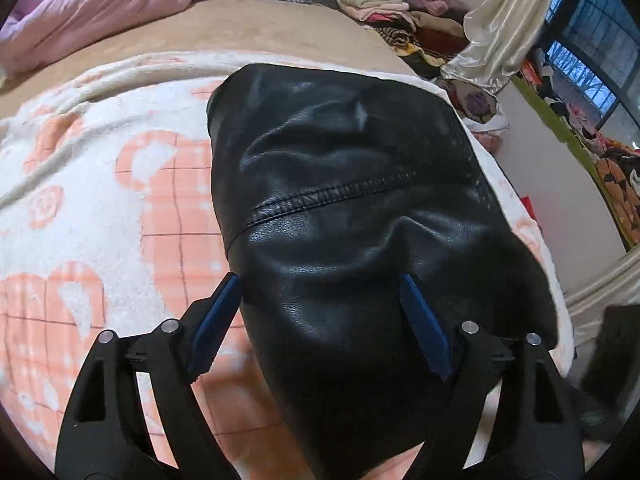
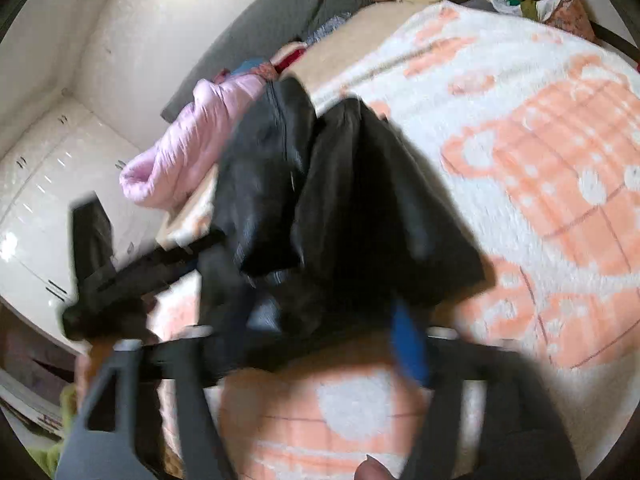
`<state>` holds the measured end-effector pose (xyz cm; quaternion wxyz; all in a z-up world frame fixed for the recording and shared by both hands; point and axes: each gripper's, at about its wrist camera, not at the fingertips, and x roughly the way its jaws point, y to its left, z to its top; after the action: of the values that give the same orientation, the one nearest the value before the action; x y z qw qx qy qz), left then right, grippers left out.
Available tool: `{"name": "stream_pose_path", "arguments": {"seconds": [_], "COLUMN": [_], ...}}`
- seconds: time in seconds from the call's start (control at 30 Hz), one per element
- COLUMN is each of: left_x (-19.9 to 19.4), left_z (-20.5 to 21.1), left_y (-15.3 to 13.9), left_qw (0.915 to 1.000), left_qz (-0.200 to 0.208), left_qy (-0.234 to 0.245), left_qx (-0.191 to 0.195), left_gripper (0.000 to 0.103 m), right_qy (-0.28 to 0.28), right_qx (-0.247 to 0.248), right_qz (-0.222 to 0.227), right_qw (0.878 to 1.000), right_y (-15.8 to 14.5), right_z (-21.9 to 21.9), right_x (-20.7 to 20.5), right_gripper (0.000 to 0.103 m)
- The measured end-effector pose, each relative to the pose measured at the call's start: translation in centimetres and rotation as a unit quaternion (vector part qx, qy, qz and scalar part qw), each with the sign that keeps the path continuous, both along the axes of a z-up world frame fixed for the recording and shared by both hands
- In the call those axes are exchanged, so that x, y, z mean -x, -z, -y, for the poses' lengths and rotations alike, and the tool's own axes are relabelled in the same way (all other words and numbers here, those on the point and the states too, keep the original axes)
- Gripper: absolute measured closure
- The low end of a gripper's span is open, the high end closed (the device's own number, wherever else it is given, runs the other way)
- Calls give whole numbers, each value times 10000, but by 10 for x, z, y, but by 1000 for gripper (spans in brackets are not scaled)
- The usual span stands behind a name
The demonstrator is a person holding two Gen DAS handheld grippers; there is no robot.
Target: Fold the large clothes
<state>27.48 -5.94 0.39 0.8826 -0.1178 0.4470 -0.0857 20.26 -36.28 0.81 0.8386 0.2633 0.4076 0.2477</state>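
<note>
Jacket, black and leather-like, lies on a white and peach blanket spread over the bed. In the left wrist view it stretches away from the camera as a long dark slab, with a stitched seam crossing it about halfway up and soft creases above and below. The left gripper has its jaws spread wide; the blue pads sit either side of the jacket's near end, and the leather passes between them without being pinched. It grips nothing.

In the right wrist view the picture is blurred. The jacket appears as bunched folds, one part draped toward the bed's edge. The right gripper is low in the frame with one blue pad visible at the jacket's near edge; its other finger is lost against the dark cloth, so I cannot tell whether it is closed on the jacket or how far apart the jaws stand.

A pink quilt lies bunched at the far side of the bed. Beyond the bed, a heap of clothes is piled up, near a cream curtain and a window. White cabinets show in the right view.
</note>
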Motion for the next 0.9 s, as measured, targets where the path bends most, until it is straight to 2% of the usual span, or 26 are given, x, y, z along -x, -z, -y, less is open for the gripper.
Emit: {"name": "stream_pose_path", "arguments": {"seconds": [0.03, 0.07, 0.1, 0.2, 0.23, 0.27, 0.3, 0.37, 0.43, 0.47, 0.5, 0.6, 0.67, 0.73, 0.77, 0.8, 0.9], "left_x": [1, 1, 2, 2, 2, 2, 3, 6, 12, 13, 12, 5, 1, 1, 0, -1, -2], "left_z": [-2, -4, -2, 3, 3, 3, 3, 3, 4, 5, 6, 14, 21, 24, 25, 26, 29], "left_y": [0, 0, 0, -3, -3, -4, -7, -16, -27, -28, -25, -6, 8, 15, 15, 16, 14], "left_qw": [10000, 9999, 9999, 10000, 10000, 10000, 9999, 9996, 9994, 9994, 9994, 9994, 9989, 9984, 9983, 9983, 9985], "left_qz": [19, 28, 28, 28, 21, 9, 4, 65, 251, 253, 167, -159, -354, -387, -391, -400, -396], "left_qy": [-6, -8, 0, 3, 4, -3, 14, 66, 89, 96, 137, 178, 219, 171, 153, 156, 189], "left_qx": [70, 118, 102, 78, 74, 85, 169, 259, 235, 232, 286, 247, 229, 384, 405, 393, 341], "left_gripper": [30, 30, 30, 30, 30, 30, 30, 29, 23, 22, 22, 22, 16, 14, 12, 11, 11], "right_qy": [45, 66, 124, 86, -68, -153, -318, -478, -488, -386, -253, -253, -205, -166, -175, -164, -190], "right_qx": [-128, -151, -109, 214, 298, 422, 559, 541, 469, 481, 458, 86, -68, 19, 75, 147, 113], "right_qz": [156, 227, 278, 188, 72, 20, 51, 396, 873, 932, 865, 57, -238, -330, -285, -247, -304], "right_qw": [9998, 9996, 9995, 9996, 9995, 9990, 9979, 9966, 9939, 9937, 9949, 9996, 9995, 9993, 9994, 9995, 9993], "right_y": [-11, -18, -25, -33, -31, -29, -31, -44, -61, -62, -55, -2, 24, 32, 32, 30, 27], "right_z": [3, 3, 4, -3, -11, -16, -23, -24, -10, 0, 12, 37, 44, 48, 48, 48, 47], "right_x": [-3, -7, -17, -54, -69, -82, -89, -87, -79, -77, -82, -98, -102, -105, -104, -102, -94], "right_gripper": [23, 13, 9, 9, 19, 76, 81, 83, 83, 83, 83, 83, 79, 76, 72, 61, 52]}}
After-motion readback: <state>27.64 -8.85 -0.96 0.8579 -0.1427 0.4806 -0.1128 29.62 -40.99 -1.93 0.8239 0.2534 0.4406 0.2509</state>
